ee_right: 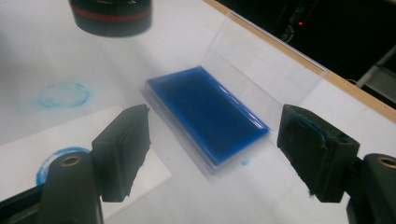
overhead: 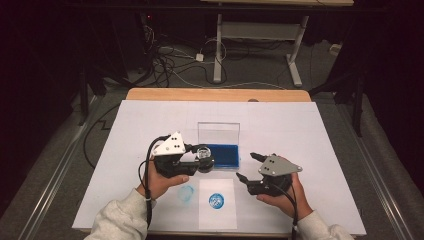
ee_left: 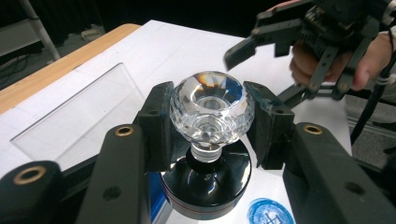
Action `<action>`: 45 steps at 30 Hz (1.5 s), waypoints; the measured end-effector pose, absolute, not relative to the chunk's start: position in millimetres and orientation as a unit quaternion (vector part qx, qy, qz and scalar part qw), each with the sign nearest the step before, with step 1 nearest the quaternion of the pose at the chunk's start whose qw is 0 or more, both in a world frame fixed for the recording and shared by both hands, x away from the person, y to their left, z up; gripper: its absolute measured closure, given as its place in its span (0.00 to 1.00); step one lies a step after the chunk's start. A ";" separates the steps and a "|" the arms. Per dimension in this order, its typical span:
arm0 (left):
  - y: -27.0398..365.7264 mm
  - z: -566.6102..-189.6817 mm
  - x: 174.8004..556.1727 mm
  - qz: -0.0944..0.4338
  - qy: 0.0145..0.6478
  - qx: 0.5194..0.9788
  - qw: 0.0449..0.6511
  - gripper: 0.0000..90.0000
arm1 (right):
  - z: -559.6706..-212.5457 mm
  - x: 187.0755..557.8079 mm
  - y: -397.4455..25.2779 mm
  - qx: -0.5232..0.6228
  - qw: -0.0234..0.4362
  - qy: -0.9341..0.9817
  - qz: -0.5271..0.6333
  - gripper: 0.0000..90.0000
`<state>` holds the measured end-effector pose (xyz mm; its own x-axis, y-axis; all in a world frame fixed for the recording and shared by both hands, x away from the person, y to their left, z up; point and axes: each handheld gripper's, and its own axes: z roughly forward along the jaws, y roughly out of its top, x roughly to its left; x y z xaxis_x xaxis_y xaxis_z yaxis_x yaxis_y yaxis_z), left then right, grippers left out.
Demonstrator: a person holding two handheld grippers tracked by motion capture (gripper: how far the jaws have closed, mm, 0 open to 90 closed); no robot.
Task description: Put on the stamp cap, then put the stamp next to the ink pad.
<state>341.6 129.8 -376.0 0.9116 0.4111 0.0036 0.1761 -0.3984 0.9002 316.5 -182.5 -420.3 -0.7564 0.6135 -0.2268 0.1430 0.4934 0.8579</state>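
Your left gripper has its jaws pinching the crystal knob of the stamp, with the black base hanging clear below. In the high view the stamp sits at the near left corner of the ink pad, whose clear lid stands open on the far side. It looks as if you are inking or carrying the stamp, so keep the knob centred between the pads and the base level; a faceted glass knob will likely slip if you tilt or ease the squeeze.

To ink, lower the base flat onto the blue, press evenly, then lift straight up. To print, move near to the paper and pick a bare patch beside the blue print, not on it. A faint blue ring already marks the worktop left of the paper, so stay inside the sheet.

Your right gripper waits with jaws spread, to the right of the pad; it could steady the paper.

No brand, label or legible writing shows; the print's design is too small to read.
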 end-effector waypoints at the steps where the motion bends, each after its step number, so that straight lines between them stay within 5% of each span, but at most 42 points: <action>1: 131.2 -375.4 342.2 0.116 0.179 0.829 0.517 0.61 | -419.9 315.8 -186.2 0.232 0.269 0.822 0.446 0.28; 26: 164.5 -364.9 350.0 0.171 0.216 0.819 0.504 0.61 | -429.6 291.9 -255.1 0.302 0.317 0.789 0.432 0.28; 45: 171.1 -363.9 356.5 0.186 0.231 0.819 0.491 0.61 | -434.4 286.2 -266.2 0.313 0.315 0.787 0.427 0.28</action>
<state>356.5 171.1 -363.9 0.8239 0.5614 0.0775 0.1968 -0.4117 0.8898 286.2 -266.2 -434.4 -0.6048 0.7629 -0.2286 0.2243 0.4385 0.8703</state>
